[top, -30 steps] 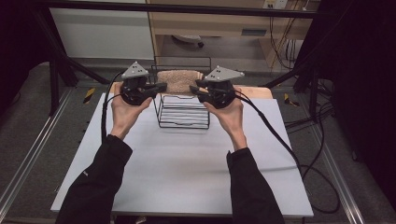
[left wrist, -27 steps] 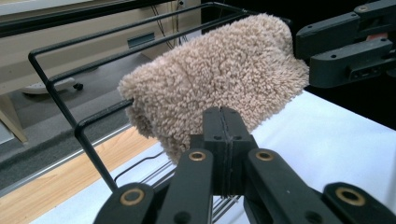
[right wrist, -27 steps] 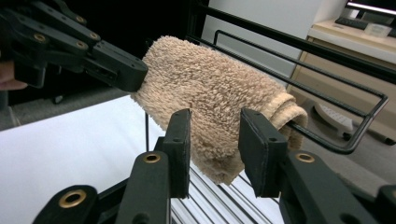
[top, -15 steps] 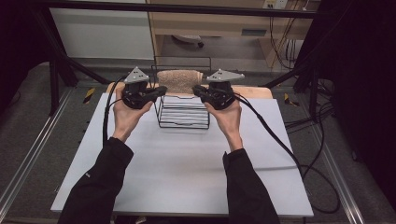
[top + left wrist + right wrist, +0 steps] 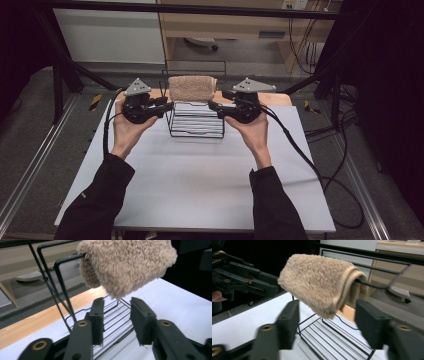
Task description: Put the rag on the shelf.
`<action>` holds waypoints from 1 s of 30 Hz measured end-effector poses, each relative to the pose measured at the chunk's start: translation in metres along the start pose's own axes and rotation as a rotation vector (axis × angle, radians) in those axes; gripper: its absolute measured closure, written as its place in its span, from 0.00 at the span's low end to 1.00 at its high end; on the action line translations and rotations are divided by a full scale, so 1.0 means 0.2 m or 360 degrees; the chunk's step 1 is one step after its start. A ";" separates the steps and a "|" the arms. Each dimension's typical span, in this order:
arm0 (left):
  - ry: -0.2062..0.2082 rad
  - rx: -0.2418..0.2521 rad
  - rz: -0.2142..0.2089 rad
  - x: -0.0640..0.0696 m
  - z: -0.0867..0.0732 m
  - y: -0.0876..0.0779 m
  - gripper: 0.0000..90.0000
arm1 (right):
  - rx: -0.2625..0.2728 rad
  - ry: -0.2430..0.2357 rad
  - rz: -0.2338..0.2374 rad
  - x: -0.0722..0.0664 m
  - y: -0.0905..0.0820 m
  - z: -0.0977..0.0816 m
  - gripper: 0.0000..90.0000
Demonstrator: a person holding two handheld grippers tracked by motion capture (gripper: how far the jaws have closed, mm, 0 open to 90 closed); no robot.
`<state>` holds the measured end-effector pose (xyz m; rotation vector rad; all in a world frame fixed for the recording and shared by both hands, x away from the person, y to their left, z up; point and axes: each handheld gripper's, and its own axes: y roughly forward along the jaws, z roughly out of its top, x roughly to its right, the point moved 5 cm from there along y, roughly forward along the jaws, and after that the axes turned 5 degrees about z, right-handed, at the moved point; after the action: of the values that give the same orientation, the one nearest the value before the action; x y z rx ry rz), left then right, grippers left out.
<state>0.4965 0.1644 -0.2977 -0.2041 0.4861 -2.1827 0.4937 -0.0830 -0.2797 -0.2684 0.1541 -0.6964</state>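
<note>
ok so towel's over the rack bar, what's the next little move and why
Probably draw both grippers back from the wire rack. The beige towel hangs folded over the top bar, and the left gripper and right gripper have just been opening, with nothing between the jaws. The towel appears to sit by itself, so backing away should leave it undisturbed.

One folded towel (image 5: 192, 88), one wire rack (image 5: 196, 120), two tongs (image 5: 167, 105) (image 5: 214, 106), one table (image 5: 200, 175)

Black tongs (image 5: 168, 103) (image 5: 214, 106) – grey three-cornered top plates, brass-ringed pivots, black cables – person's sleeves black.
</note>
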 end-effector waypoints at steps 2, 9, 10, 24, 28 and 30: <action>0.0012 -0.0012 0.0007 0.00 -0.02 -0.02 0.63 | 0.0006 0.0014 0.0000 0.01 -0.03 -0.02 0.32; 0.0018 -0.0063 0.0040 0.00 -0.10 -0.07 0.40 | -0.0030 0.0083 -0.0006 0.05 -0.14 -0.10 0.13; 0.0021 -0.0060 0.0040 0.00 -0.12 -0.08 0.38 | -0.0030 0.0095 -0.0009 0.06 -0.16 -0.11 0.12; -0.0039 -0.0089 -0.0006 -0.03 -0.36 -0.17 0.10 | -0.0076 0.0175 -0.0043 0.13 -0.38 -0.29 0.02; -0.0042 -0.0114 -0.0002 -0.03 -0.45 -0.20 0.08 | -0.0093 0.0220 -0.0030 0.13 -0.44 -0.37 0.02; -0.0043 -0.0129 0.0006 -0.03 -0.50 -0.21 0.07 | -0.0112 0.0222 -0.0039 0.14 -0.46 -0.42 0.01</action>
<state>0.4393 0.2187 -0.3710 -0.2758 0.5598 -2.1556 0.4393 -0.1844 -0.3334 -0.2897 0.3093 -0.7349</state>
